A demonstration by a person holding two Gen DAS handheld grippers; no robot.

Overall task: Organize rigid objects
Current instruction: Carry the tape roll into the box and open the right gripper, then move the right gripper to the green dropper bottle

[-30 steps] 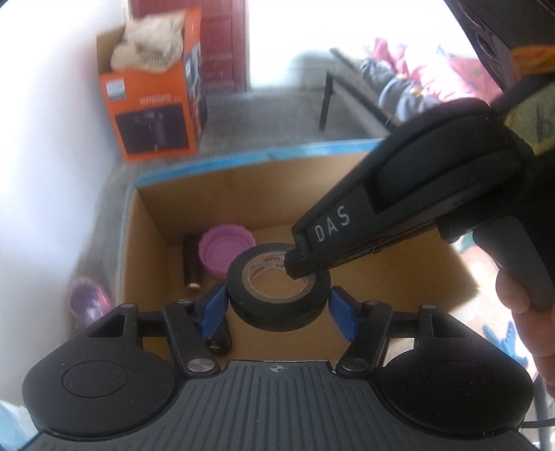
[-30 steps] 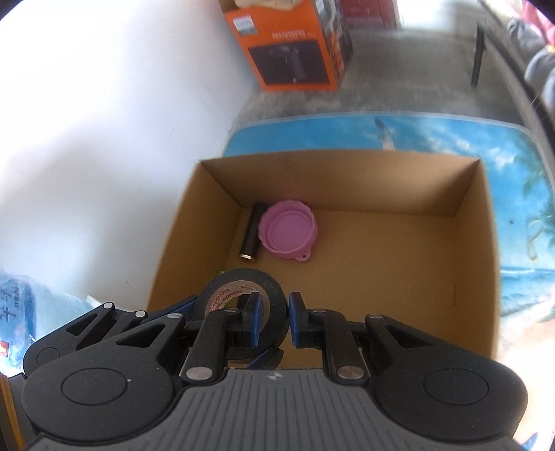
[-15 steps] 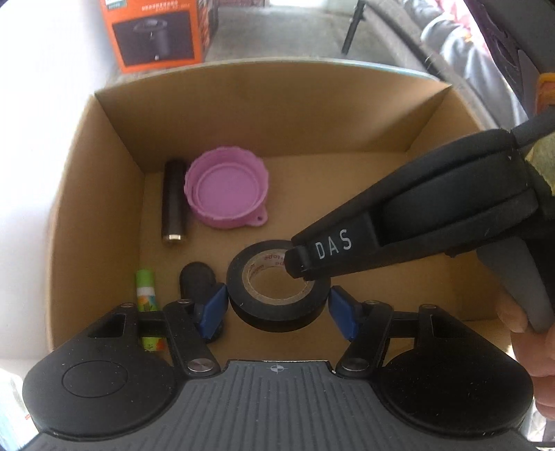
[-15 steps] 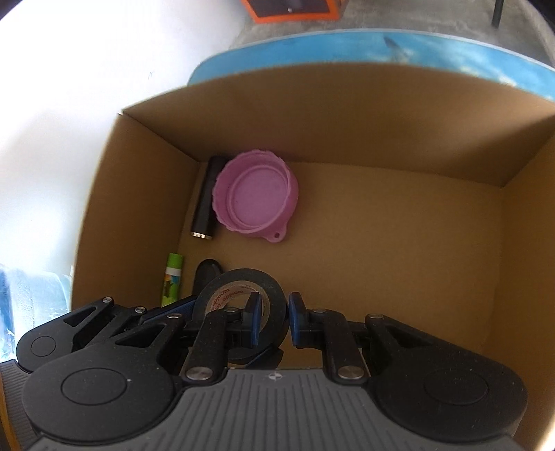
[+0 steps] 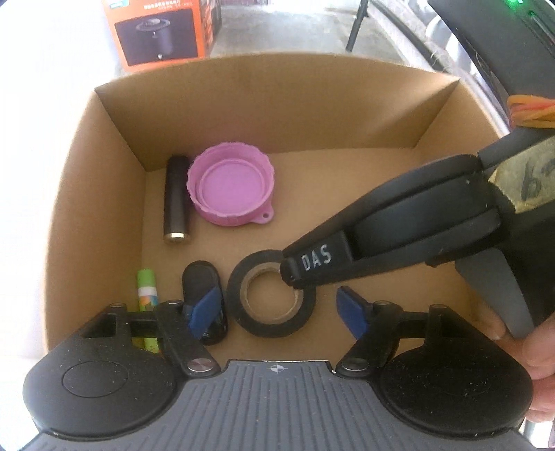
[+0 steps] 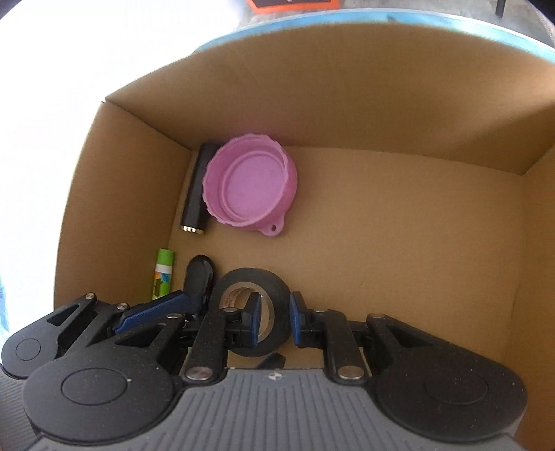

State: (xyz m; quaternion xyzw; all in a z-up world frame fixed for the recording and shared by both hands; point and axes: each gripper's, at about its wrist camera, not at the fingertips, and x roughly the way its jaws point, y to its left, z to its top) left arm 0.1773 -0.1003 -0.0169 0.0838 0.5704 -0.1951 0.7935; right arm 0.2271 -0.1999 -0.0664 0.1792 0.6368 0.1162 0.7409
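A black roll of tape lies low in an open cardboard box, near its front. My left gripper is open, its blue pads apart from the roll on both sides. My right gripper straddles the roll's wall, one finger inside the core, one outside; its pads look slightly apart from the tape. In the left wrist view the right gripper comes in from the right. A pink lid, a dark cylinder, a green glue stick and a small black object lie in the box.
An orange carton stands on the floor beyond the box. The box sits on a blue-patterned table. A white wall is to the left. The pink lid lies near the box's back left corner.
Both grippers lowered the tape roll into the box. My left gripper's jaws opened off the roll, and the right gripper's pads spread wider around its wall.
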